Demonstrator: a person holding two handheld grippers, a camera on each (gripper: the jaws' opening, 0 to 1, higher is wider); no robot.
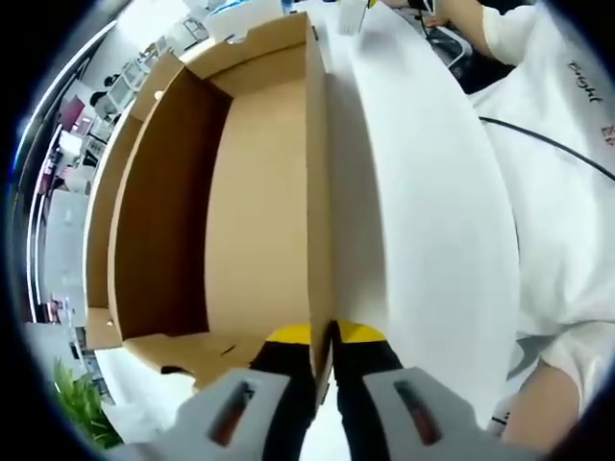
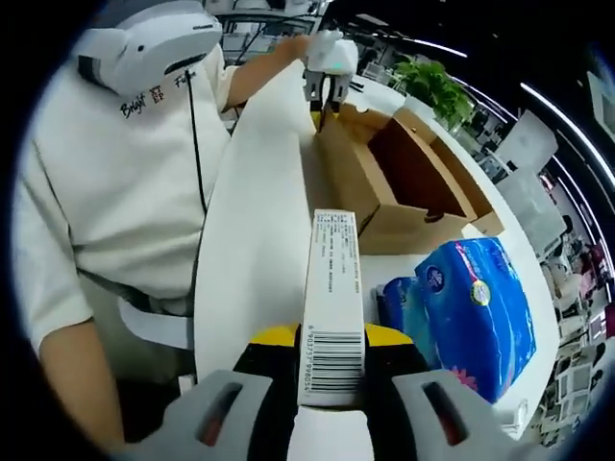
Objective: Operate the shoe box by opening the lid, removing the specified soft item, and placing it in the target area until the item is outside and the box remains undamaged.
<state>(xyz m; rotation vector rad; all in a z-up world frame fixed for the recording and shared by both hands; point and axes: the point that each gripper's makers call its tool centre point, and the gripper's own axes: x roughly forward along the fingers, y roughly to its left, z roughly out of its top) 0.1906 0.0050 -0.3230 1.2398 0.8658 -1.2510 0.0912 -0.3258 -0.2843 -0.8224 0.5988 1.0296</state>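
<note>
right up close in the left gripper view, the left gripper (image 1: 324,384) has its jaws pinched tight on the top edge of the near wall of the box (image 1: 221,192), black and yellow tips on either side of the cardboard. the box runs off toward 12 o'clock, brown inside, with the big white lid (image 1: 423,192) lying open to the right of that wall. beyond the lid, at 3 o'clock, a person's white shirt (image 1: 567,144) with a thin black cable across it.

in the right gripper view, the right gripper (image 2: 332,370) is clamped on the near edge of the lid (image 2: 255,250), a white strip with a barcode label (image 2: 334,307) running up between the jaws. just right of it, at 4 o'clock, the soft blue pack (image 2: 476,307) sits on the white table (image 2: 538,365), outside the box and near its end. further off toward 1 o'clock stands the open box (image 2: 394,182), and at 12 o'clock the left gripper (image 2: 329,91) grips its far wall. a plant (image 2: 432,91) stands beyond the box.
</note>
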